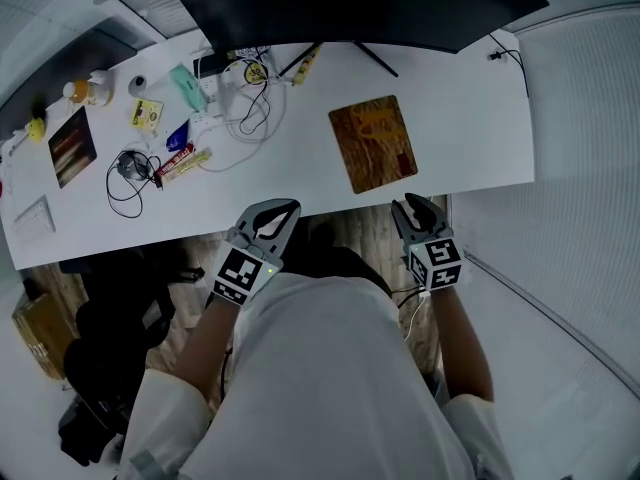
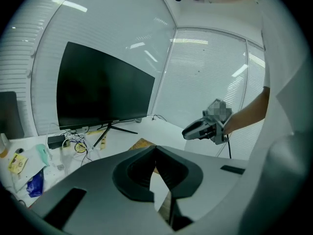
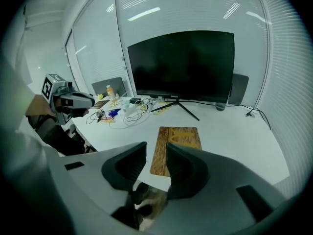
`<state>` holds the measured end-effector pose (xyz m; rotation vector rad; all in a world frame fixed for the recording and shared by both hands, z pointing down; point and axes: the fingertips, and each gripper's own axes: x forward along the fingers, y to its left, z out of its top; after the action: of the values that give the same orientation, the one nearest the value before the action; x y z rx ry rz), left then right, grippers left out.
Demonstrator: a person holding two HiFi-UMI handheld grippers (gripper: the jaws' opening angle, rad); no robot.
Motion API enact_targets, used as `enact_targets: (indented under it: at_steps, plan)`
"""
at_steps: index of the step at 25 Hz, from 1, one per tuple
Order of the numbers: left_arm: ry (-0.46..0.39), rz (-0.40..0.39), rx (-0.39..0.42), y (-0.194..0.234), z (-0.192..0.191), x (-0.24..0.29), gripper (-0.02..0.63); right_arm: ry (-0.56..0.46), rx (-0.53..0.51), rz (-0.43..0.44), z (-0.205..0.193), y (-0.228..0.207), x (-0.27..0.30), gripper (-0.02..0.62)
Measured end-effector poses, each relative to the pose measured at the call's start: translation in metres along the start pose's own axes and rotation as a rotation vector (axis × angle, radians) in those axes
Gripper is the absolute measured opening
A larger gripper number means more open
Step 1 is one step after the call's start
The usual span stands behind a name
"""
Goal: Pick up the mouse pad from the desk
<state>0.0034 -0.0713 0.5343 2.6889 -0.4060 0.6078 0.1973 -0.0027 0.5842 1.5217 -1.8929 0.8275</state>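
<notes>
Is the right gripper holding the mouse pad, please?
No, the right gripper is open and empty, short of the desk, where the mouse pad lies flat.

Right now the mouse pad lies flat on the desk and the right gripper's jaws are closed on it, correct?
No. The mouse pad lies flat on the desk, but the right gripper hangs short of it, jaws apart and empty. The right gripper view shows this.
</notes>
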Motion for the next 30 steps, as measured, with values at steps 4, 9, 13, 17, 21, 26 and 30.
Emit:
enact_targets:
  at_steps: [4,9,13,17,21,26,30]
  plan:
    - [0.012,-0.037,0.000,0.012,-0.002,0.005,0.018,0.039,-0.010,0.000,0.000,0.002,0.021,0.149]
    - [0.033,-0.077,0.000,0.020,-0.008,0.012,0.018,0.098,-0.030,0.015,-0.007,0.007,0.046,0.196]
    - [0.045,-0.090,-0.008,0.023,-0.012,0.014,0.018,0.157,-0.062,0.033,-0.021,0.010,0.064,0.249]
    - [0.049,-0.075,-0.019,0.025,-0.018,0.017,0.018,0.201,-0.084,0.060,-0.034,0.010,0.079,0.288]
    - [0.046,-0.046,-0.045,0.026,-0.021,0.018,0.018,0.243,-0.110,0.072,-0.045,0.006,0.094,0.308]
    - [0.049,-0.024,-0.068,0.023,-0.026,0.022,0.018,0.296,-0.169,0.077,-0.060,0.000,0.113,0.330]
    - [0.057,-0.007,-0.085,0.022,-0.031,0.027,0.018,0.345,-0.201,0.090,-0.074,0.001,0.126,0.344]
